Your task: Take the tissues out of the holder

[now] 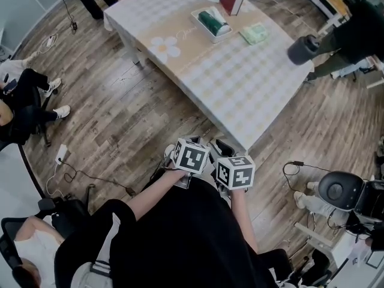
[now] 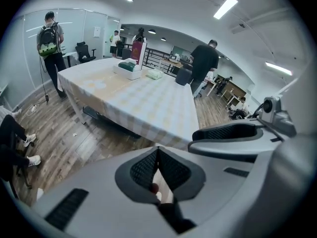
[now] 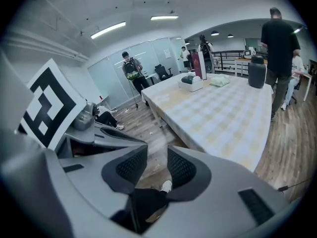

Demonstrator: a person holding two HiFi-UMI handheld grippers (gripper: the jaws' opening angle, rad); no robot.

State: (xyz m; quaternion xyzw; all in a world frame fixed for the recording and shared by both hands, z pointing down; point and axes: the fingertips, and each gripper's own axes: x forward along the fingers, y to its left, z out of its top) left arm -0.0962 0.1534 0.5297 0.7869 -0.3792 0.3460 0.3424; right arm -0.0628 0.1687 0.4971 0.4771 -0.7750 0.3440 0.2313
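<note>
Tissues (image 1: pixel 212 20) in their holder (image 1: pixel 215 39) at the far end of the bench (image 1: pixel 240 83).
A dark green pack lies in the shallow white holder, with a pale green packet (image 1: pixel 254 33) just beside it. Short of the bench's near corner, the left hand-held gripper (image 2: pixel 157 150) has its jaw tips closed on nothing. The right hand-held gripper (image 3: pixel 157 152) stands slightly parted and empty.

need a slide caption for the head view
Person stands short of the checked table, left tongs and right tongs held close, tissue holder far across it
</note>
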